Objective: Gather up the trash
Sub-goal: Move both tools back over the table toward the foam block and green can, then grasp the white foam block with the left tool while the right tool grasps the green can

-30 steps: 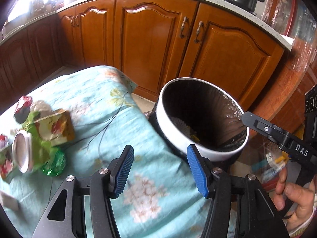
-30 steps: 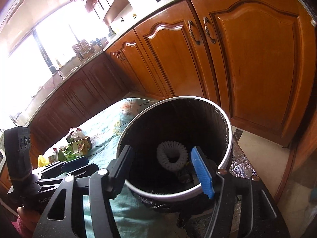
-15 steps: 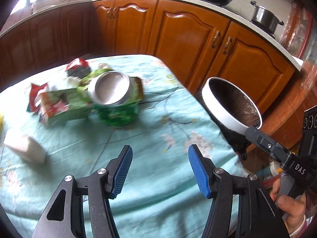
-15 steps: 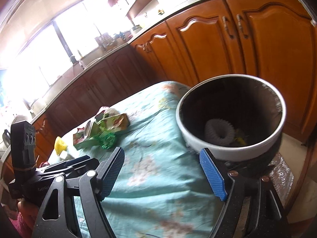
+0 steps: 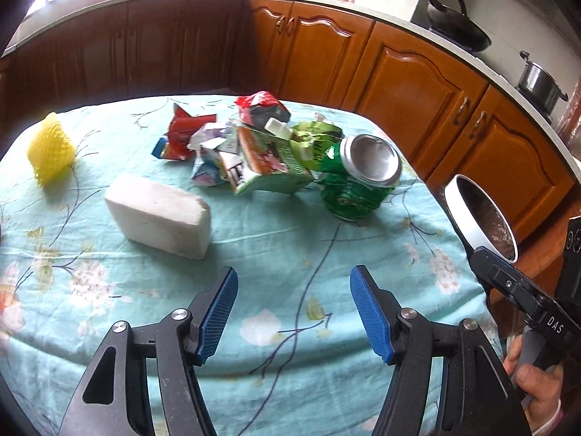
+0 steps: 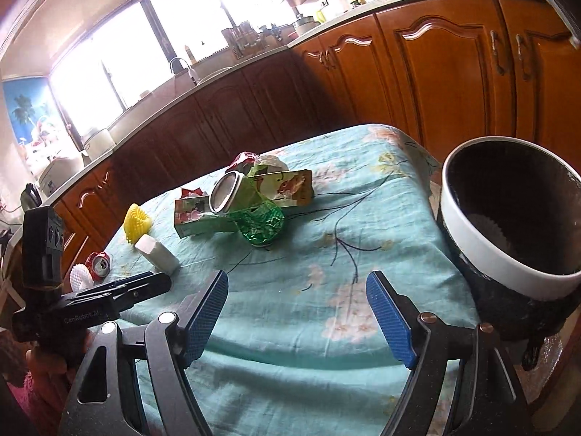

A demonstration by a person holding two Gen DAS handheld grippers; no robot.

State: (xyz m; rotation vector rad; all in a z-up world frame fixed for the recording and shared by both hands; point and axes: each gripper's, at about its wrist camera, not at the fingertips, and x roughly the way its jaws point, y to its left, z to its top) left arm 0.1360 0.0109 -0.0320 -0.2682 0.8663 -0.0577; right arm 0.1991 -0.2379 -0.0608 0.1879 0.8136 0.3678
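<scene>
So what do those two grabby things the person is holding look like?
Both look alike. The left gripper has black angular arms with silver bolts and two flat blue ribbed pads. The right gripper is the same. From the side, each shows a black handle with white lettering and a boxy black unit on top. A pink cuff peeks out at one wrist.

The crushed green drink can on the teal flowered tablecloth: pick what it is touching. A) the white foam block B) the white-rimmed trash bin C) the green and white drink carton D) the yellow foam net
C: the crushed green drink can leans against the end of the green and white drink carton in the litter pile, while the white foam block, the yellow foam net and the white-rimmed trash bin all sit apart from it.
</scene>
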